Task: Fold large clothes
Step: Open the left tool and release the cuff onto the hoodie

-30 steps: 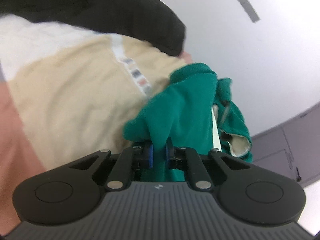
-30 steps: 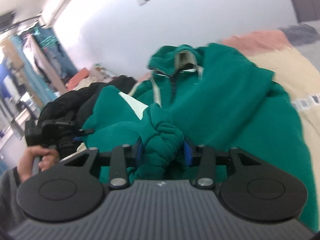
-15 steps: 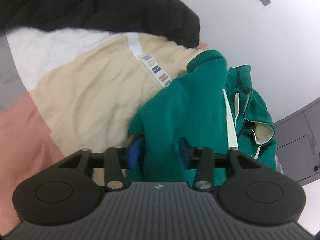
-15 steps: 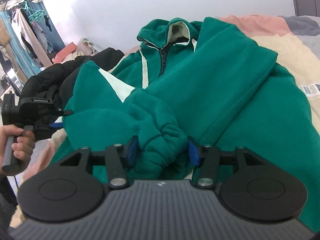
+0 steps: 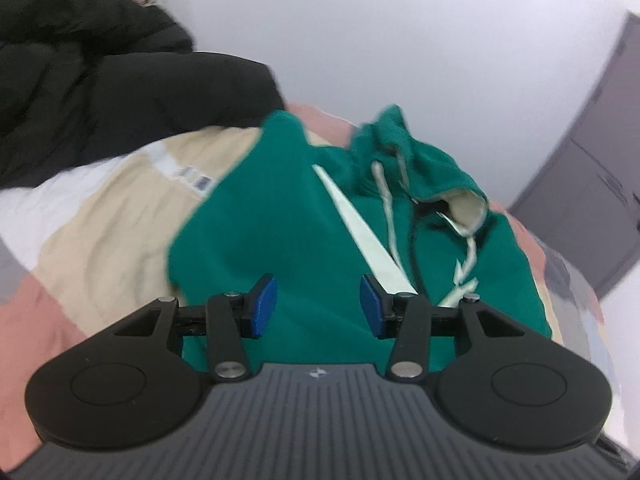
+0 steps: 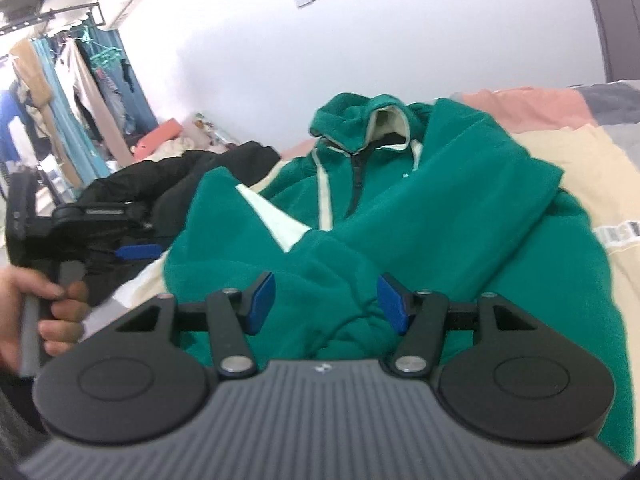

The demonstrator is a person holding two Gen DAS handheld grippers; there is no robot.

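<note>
We had both grippers, left (image 5: 318, 306) and right (image 6: 326, 302), half open and empty, the right's jaws just widened. The green hoodie (image 6: 440, 216) lay mid-frame on the bed (image 6: 576, 152), its sleeve cuff (image 6: 356, 320) nearest the right's jaws.

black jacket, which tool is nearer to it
Left. The left tool is right beside the black jacket, at the green hoodie's edge. The right tool is over the hoodie's bunched cuff, farther from the jacket.
</note>
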